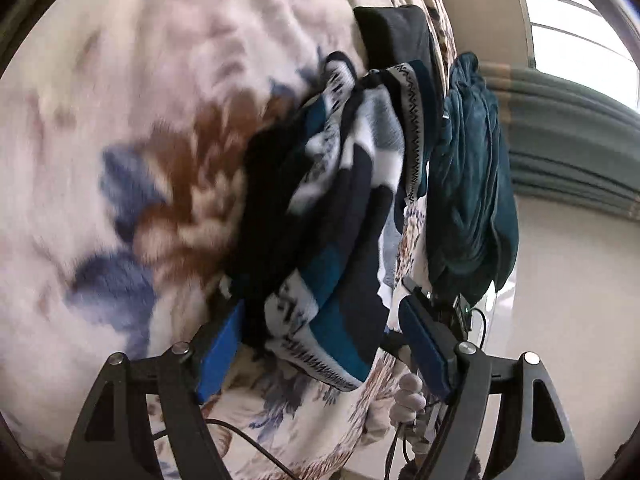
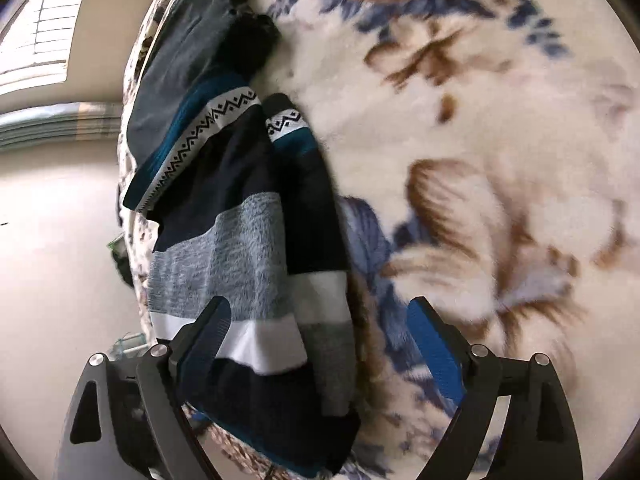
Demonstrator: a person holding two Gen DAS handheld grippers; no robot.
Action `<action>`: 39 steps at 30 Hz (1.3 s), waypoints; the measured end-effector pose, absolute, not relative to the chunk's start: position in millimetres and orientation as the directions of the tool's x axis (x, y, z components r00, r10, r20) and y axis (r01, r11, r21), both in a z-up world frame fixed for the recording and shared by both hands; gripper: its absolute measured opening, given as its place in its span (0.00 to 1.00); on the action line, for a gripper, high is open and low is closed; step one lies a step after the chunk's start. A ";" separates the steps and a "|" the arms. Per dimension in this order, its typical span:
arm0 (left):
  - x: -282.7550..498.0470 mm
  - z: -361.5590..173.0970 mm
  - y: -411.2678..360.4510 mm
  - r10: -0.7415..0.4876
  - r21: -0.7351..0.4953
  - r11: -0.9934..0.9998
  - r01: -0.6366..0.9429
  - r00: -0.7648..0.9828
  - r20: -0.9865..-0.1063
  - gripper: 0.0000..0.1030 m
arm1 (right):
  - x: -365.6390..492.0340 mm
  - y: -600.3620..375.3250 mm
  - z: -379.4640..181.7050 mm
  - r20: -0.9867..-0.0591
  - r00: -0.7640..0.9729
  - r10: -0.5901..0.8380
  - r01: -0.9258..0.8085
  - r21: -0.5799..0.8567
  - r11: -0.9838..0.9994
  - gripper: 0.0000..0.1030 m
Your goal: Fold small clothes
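Note:
A small knit sweater (image 1: pixel 340 184) in navy, teal, white and grey bands with a zigzag trim lies crumpled on a fluffy floral blanket (image 1: pixel 140 120), near its edge. My left gripper (image 1: pixel 322 306) is open, with the sweater's lower part bunched between its blue pads (image 1: pixel 222 352); neither pad clamps the cloth. In the right wrist view the same sweater (image 2: pixel 240 240) lies flatter, sleeve beside body. My right gripper (image 2: pixel 320 304) is open wide over its white and grey bands. Its left finger rests above the cloth and its right finger is over bare blanket (image 2: pixel 480 160).
A teal velvety garment (image 1: pixel 472 184) hangs over the blanket's edge, and a dark grey garment (image 1: pixel 400 36) lies beyond the sweater. A pale floor (image 1: pixel 568 300), a grey-green curtain (image 1: pixel 568 140) and a bright window (image 1: pixel 580 40) lie past the edge. A black cable (image 1: pixel 248 444) trails below my left gripper.

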State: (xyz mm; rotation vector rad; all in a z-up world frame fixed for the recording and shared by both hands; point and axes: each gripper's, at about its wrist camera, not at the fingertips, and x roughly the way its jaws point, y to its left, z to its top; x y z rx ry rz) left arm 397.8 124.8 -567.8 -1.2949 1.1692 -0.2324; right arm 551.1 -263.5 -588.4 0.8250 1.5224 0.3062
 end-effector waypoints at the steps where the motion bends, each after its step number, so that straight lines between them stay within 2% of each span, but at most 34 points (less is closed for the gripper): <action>1: 396.3 -570.4 120.7 -0.699 -0.829 0.334 -0.449 0.473 -0.537 0.74 | 554.1 -264.1 -590.9 -0.745 0.078 0.663 0.300 0.652 0.697 0.89; 6: 412.1 -585.2 103.1 -0.659 -0.829 0.338 -0.446 0.517 -0.546 0.77 | 585.8 -242.5 -616.3 -0.713 0.023 0.700 0.243 0.684 0.688 0.90; 9: 418.2 -590.2 98.7 -0.602 -0.822 0.326 -0.467 0.568 -0.561 0.74 | 595.4 -237.9 -619.7 -0.706 0.041 0.707 0.257 0.692 0.675 0.89; 10: 423.8 -587.2 94.5 -0.580 -0.811 0.351 -0.468 0.571 -0.581 0.56 | 597.1 -235.7 -618.1 -0.707 0.052 0.705 0.248 0.693 0.677 0.74; 12: 430.1 -576.9 96.0 -0.561 -0.801 0.402 -0.444 0.572 -0.599 0.41 | 597.6 -228.7 -614.2 -0.717 0.057 0.694 0.219 0.688 0.692 0.37; 16: 448.4 -552.7 110.4 -0.578 -0.782 0.497 -0.377 0.529 -0.622 0.38 | 581.4 -228.1 -603.2 -0.720 0.111 0.685 0.252 0.688 0.681 0.30; 21: 466.4 -535.8 147.6 -0.610 -0.743 0.589 -0.318 0.428 -0.667 0.38 | 521.8 -222.8 -582.1 -0.708 0.158 0.688 0.315 0.697 0.645 0.28; 26: 496.5 -526.7 177.1 -0.608 -0.669 0.715 -0.205 0.289 -0.739 0.39 | 434.0 -166.1 -573.7 -0.684 0.176 0.707 0.428 0.701 0.571 0.28; 27: 503.4 -529.7 182.6 -0.612 -0.660 0.729 -0.180 0.260 -0.747 0.43 | 422.8 -153.1 -572.6 -0.679 0.175 0.713 0.443 0.701 0.559 0.28; 29: 515.1 -537.1 187.0 -0.592 -0.623 0.768 -0.150 0.205 -0.779 0.48 | 407.2 -124.0 -576.9 -0.666 0.151 0.730 0.479 0.696 0.536 0.32; 30: 517.6 -542.1 188.6 -0.599 -0.624 0.767 -0.149 0.186 -0.779 0.51 | 405.7 -114.6 -577.9 -0.668 0.140 0.731 0.479 0.691 0.541 0.37; 31: 520.5 -545.3 188.1 -0.606 -0.630 0.759 -0.164 0.174 -0.776 0.54 | 407.1 -111.4 -574.4 -0.691 0.119 0.713 0.471 0.672 0.572 0.46; 35: 496.0 -536.7 187.7 -0.622 -0.660 0.722 -0.208 0.221 -0.751 0.57 | 420.7 -127.9 -559.1 -0.741 0.034 0.670 0.439 0.614 0.656 0.48; 37: 475.6 -530.9 187.3 -0.611 -0.667 0.705 -0.242 0.271 -0.744 0.58 | 420.9 -153.2 -542.3 -0.774 0.055 0.630 0.418 0.591 0.690 0.49; 38: 466.0 -528.0 185.5 -0.602 -0.665 0.703 -0.252 0.287 -0.746 0.58 | 421.1 -166.4 -534.0 -0.799 0.081 0.596 0.413 0.571 0.710 0.51; 39: 458.7 -524.8 185.5 -0.596 -0.667 0.699 -0.259 0.304 -0.743 0.58 | 422.9 -181.0 -526.9 -0.822 0.116 0.557 0.412 0.550 0.726 0.58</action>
